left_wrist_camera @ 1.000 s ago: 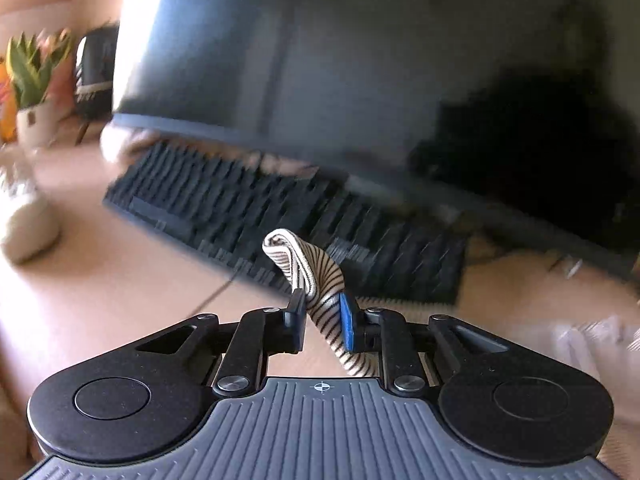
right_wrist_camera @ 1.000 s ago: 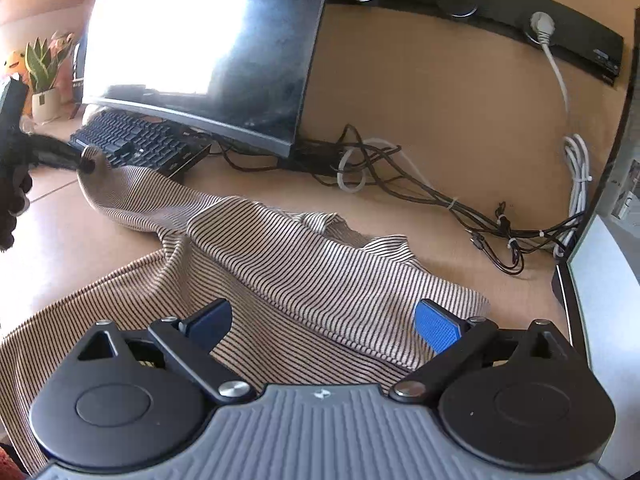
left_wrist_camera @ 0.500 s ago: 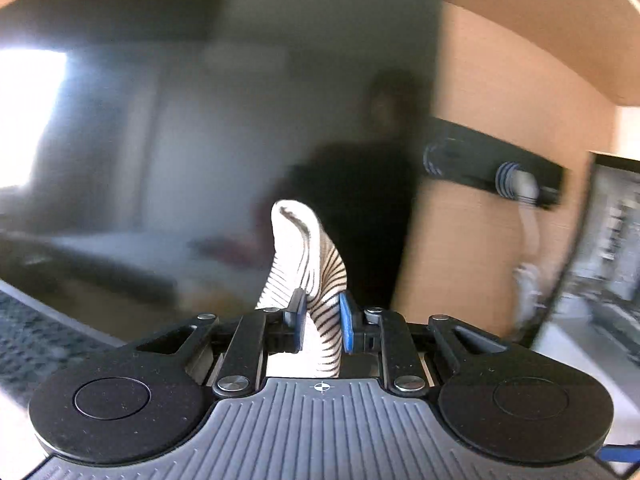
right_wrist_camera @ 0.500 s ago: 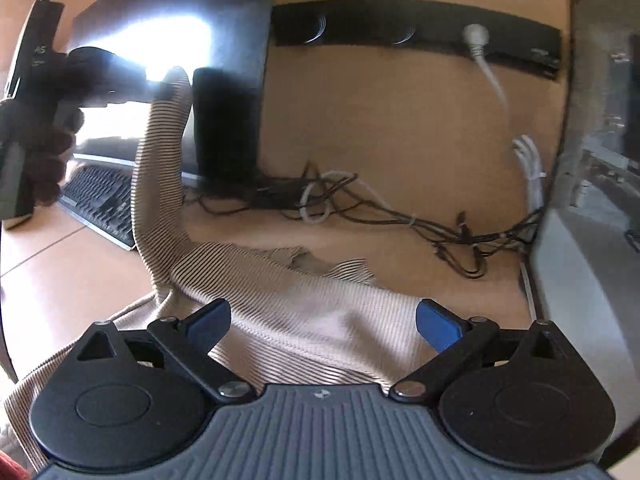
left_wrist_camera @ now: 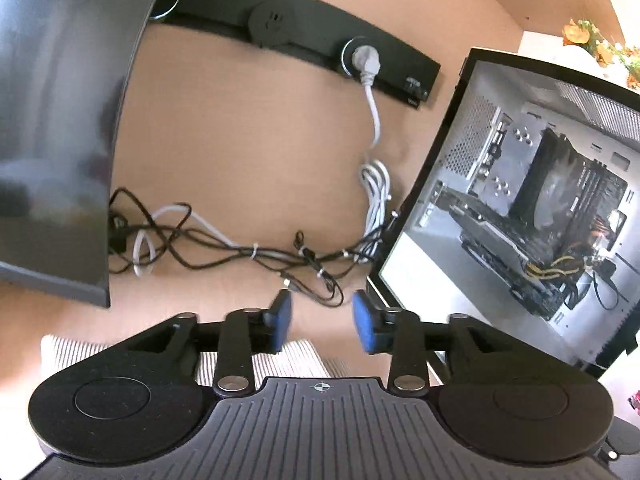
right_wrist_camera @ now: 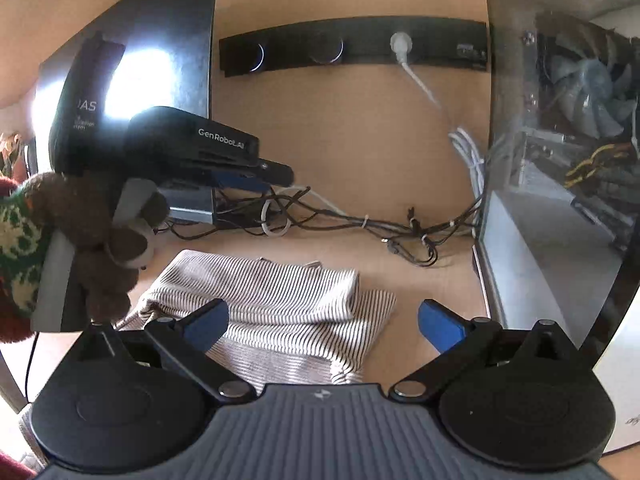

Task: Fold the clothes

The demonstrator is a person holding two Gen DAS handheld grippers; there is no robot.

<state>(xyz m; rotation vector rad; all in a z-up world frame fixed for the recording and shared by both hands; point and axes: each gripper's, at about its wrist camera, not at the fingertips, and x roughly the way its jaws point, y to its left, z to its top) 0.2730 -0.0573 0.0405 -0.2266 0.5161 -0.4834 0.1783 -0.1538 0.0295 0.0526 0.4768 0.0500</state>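
Wooden desk (right_wrist_camera: 400,272) bounded at rear by a dark monitor (left_wrist_camera: 52,120), a tangle of cables (left_wrist_camera: 256,252) and, at right, a glass-sided computer case (left_wrist_camera: 520,208). Striped garment (right_wrist_camera: 276,300) lies on the desk folded over itself, directly ahead of the right gripper (right_wrist_camera: 322,324), whose jaws stand wide apart and empty. Left gripper (left_wrist_camera: 322,320), gripped by a gloved hand (right_wrist_camera: 92,240), hangs above the garment's far edge, jaws parted, holding nothing.
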